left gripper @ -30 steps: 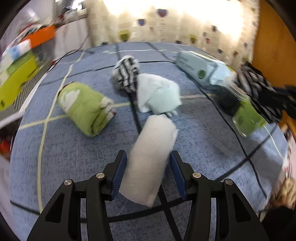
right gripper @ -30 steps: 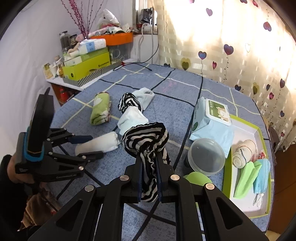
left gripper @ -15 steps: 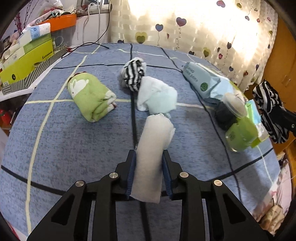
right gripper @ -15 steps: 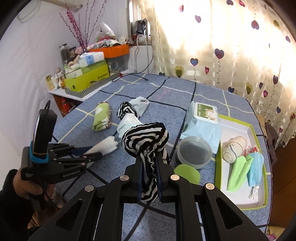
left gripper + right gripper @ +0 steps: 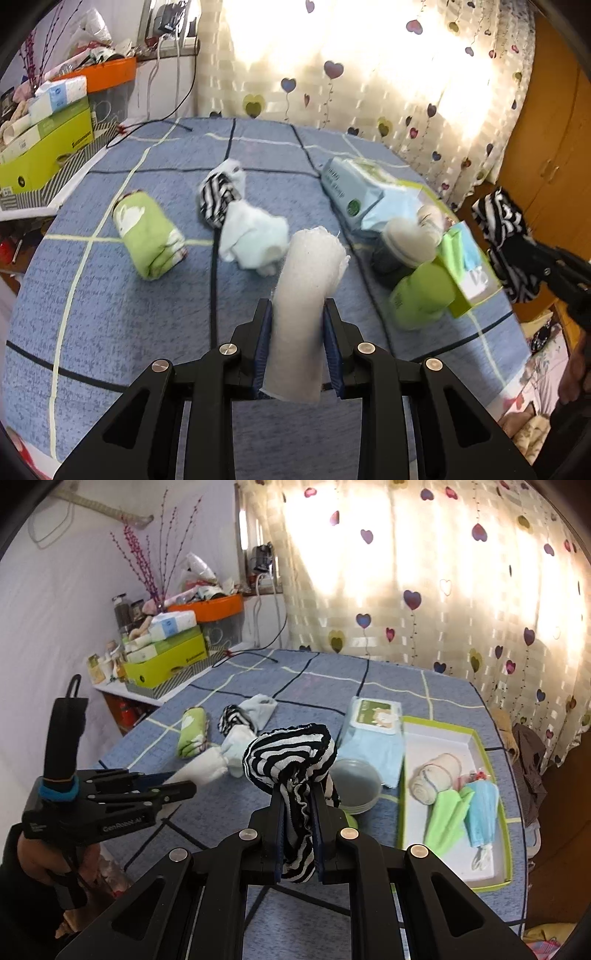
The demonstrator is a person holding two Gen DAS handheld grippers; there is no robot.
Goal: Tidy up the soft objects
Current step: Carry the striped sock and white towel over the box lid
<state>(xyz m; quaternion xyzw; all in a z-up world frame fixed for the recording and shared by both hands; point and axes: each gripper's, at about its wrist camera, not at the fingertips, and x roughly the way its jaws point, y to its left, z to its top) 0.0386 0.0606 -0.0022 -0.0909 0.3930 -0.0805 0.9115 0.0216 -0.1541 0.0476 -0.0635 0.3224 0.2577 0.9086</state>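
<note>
My left gripper [image 5: 298, 314] is shut on a rolled white cloth [image 5: 304, 295] and holds it off the blue checked bedspread [image 5: 110, 314]. In the right wrist view the same left gripper [image 5: 177, 781] shows at the left with the white cloth [image 5: 205, 766] sticking out of it. My right gripper [image 5: 298, 801] is shut on a black-and-white striped sock [image 5: 290, 755], lifted above the bed. That striped sock [image 5: 504, 229] also hangs at the right edge of the left wrist view. On the bed lie a green rolled cloth [image 5: 149, 234], a pale blue sock [image 5: 255, 232] and another striped sock [image 5: 218, 197].
A green-rimmed white tray [image 5: 495, 779] at the right holds a beige roll [image 5: 434, 775], a green cloth [image 5: 445, 819] and a blue cloth [image 5: 480, 818]. A wipes pack [image 5: 375, 720], a grey lidded tub [image 5: 354, 781] and a green lid [image 5: 421, 299] sit beside it. Boxes [image 5: 166, 661] crowd a side shelf.
The left gripper closed on the white cloth and lifted it off the bed. The right gripper, still gripping the striped sock, rose and drifted right toward the tray.
</note>
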